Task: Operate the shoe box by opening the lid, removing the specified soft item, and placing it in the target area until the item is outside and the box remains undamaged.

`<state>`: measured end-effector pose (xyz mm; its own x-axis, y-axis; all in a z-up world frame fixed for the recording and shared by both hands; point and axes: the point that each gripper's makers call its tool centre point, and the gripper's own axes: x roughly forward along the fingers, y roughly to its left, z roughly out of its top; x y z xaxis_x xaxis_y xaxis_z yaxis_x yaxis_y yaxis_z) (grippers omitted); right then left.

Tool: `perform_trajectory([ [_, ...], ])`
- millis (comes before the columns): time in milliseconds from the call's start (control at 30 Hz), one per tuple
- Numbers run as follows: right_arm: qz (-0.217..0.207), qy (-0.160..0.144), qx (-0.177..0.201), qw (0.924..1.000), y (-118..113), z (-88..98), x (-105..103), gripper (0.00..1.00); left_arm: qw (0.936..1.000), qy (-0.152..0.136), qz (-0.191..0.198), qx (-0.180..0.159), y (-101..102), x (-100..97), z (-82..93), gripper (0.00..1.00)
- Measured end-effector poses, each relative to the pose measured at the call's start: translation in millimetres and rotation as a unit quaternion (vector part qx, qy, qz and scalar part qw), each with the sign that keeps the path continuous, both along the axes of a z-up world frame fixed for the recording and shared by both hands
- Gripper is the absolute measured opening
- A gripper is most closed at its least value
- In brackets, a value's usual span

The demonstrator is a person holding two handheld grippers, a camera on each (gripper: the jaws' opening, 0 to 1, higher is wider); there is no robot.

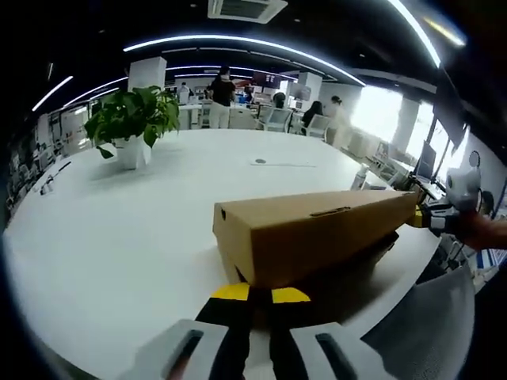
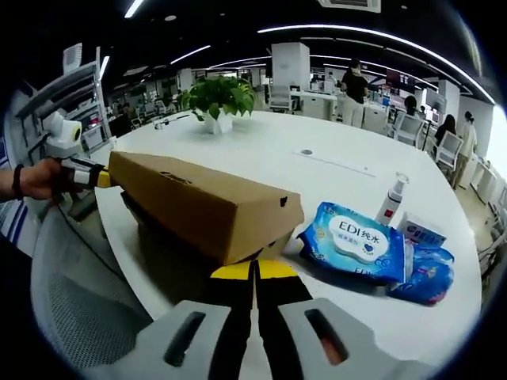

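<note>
My left gripper (image 1: 261,294) meets one end of the cardboard shoe box lid (image 1: 313,233), its yellow-tipped jaws drawn together at the lid's lower edge; whether they pinch the card I cannot tell. From this side the lid runs away ahead and to the right, tilted above the dark box base (image 1: 372,257), which sits on the white table (image 1: 119,237).

At the lid's far end, my right gripper (image 1: 420,218) comes in from the right, held in a hand (image 1: 485,229).

In the right gripper view, my right gripper (image 2: 254,271) likewise has its jaws together at the lid's (image 2: 198,202) near corner; the grip itself is hidden. My left gripper (image 2: 93,177) shows at the far end, a hand (image 2: 36,178) behind it.

Just right of these jaws lie blue wet-wipe packs (image 2: 372,245), with a small bottle (image 2: 390,202) beyond them. A potted plant (image 2: 218,99) stands well ahead across the table. A grey mesh chair back (image 2: 79,301) sits below left. People stand among desks in the background.
</note>
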<state>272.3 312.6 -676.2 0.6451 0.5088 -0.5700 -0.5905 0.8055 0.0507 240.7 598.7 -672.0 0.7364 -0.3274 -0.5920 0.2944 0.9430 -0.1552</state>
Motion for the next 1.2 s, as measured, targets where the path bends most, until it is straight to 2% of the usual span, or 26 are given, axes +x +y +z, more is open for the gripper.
perform_trajectory([
  [733,0.004,0.016,-0.012,0.9998,-1,-21.6,-5,0.0,0.9989,0.028,-0.009,0.036,11,-11.9,-20.6,0.04],
  [1200,0.007,0.031,-0.018,0.9993,-2,-35.6,-10,0.0,0.9991,0.032,-0.002,0.03,15,-12.3,-24.2,0.04],
])
